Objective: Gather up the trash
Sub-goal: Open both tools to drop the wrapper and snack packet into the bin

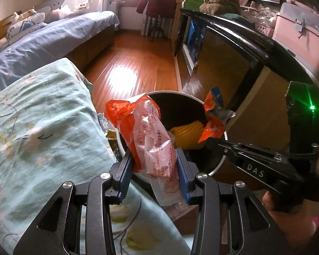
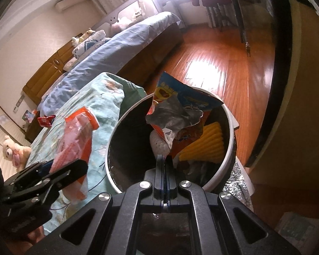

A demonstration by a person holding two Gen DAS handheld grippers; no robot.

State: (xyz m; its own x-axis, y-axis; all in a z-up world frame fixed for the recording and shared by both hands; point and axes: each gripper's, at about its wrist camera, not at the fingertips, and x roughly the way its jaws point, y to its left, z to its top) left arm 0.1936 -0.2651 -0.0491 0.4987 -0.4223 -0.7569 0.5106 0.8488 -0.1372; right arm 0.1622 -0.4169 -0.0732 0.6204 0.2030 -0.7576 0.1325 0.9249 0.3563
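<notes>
Two grippers hold one wrapper each. The left gripper [image 1: 155, 159] clamps an orange-and-clear wrapper [image 1: 146, 133]; the right gripper [image 2: 164, 159], clenched, pinches a torn blue-and-orange snack bag [image 2: 180, 110]. One round bin [image 2: 117, 119] sits just ahead, below both.

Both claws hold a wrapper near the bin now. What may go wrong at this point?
The left claw holds the orange plastic bag near the bin rim; released early, it may land on the bedcover. The foil snack bag in the right claw is tall and may stay sticking out.
</notes>
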